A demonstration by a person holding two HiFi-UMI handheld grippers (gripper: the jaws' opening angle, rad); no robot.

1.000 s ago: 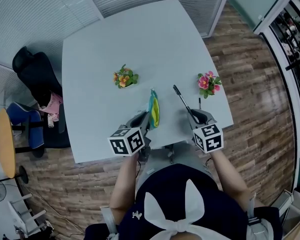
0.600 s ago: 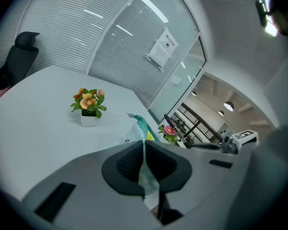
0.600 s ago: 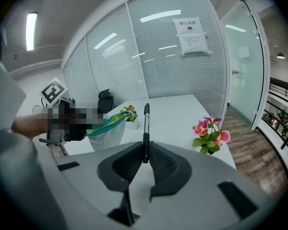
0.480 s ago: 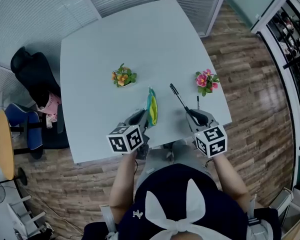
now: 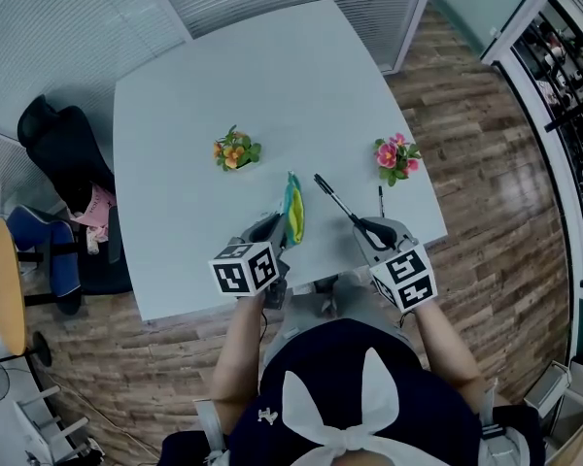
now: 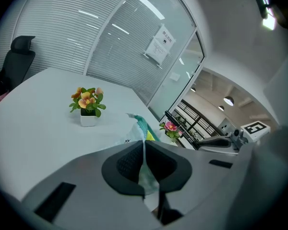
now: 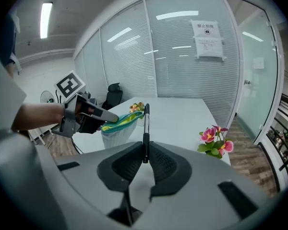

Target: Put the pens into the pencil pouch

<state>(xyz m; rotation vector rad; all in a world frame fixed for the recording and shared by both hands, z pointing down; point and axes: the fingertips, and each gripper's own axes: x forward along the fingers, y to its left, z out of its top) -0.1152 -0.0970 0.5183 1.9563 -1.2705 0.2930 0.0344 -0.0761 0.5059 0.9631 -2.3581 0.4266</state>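
The pencil pouch (image 5: 292,209), teal and yellow with a pale mesh side, stands upright off the table, and my left gripper (image 5: 275,229) is shut on its near edge. In the left gripper view the pouch (image 6: 140,128) rises from between the closed pads (image 6: 129,163). My right gripper (image 5: 367,229) is shut on the lower end of a black pen (image 5: 338,200), which slants up and left toward the pouch's top. In the right gripper view the pen (image 7: 145,128) stands straight up between the jaws, its tip next to the pouch's mouth (image 7: 120,120). A second dark pen (image 5: 380,200) lies on the table.
On the pale table (image 5: 223,76) stand an orange flower pot (image 5: 236,149) behind the pouch and a pink flower pot (image 5: 394,156) at the right edge. A black chair (image 5: 63,144) stands left of the table. The table's near edge runs just under both grippers.
The right gripper has lifted a little and rolled, swinging the pen's tip left, closer to the pouch. The left gripper and the pouch have kept still.
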